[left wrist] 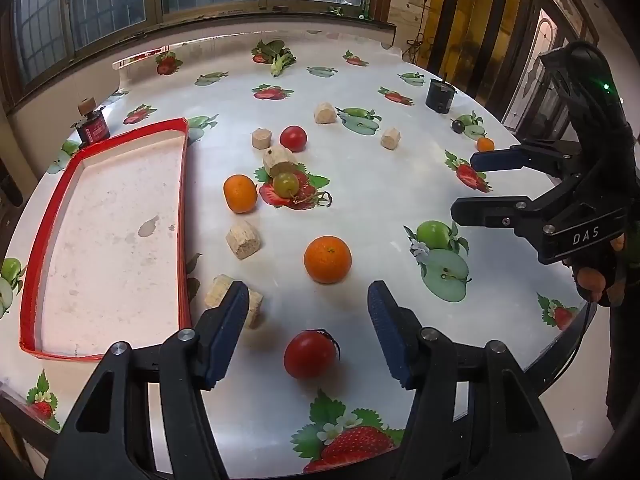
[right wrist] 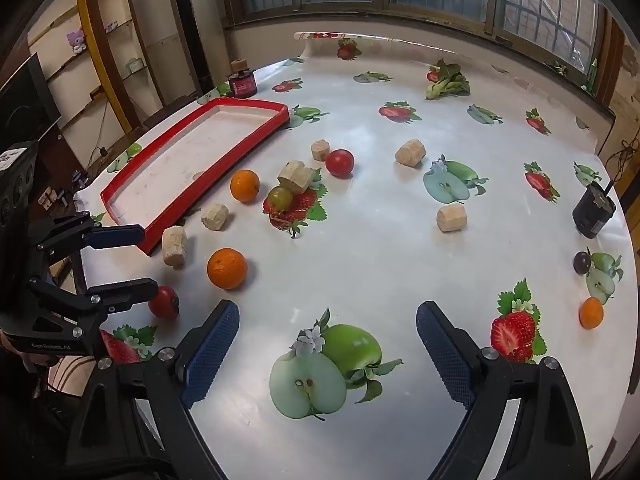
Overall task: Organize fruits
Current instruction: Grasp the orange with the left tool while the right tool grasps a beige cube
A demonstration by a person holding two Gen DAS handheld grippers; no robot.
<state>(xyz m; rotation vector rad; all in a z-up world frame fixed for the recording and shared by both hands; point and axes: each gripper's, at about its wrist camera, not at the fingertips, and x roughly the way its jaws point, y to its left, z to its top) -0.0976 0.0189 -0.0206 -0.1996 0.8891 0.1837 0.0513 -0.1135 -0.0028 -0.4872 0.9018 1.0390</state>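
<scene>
Near the counter's front edge, a red tomato [left wrist: 310, 354] sits between the spread fingers of the left gripper [left wrist: 308, 332], untouched. It looks light, smooth and easily bruised, so a gentle squeeze across its widest middle seems best. The right gripper [right wrist: 328, 344] hovers released over bare cloth. The red tray [left wrist: 106, 240] lies empty along the left edge.

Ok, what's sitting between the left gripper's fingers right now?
A red tomato lies on the table between the open left gripper's fingers, not yet touched. The left wrist view shows it best.
</scene>
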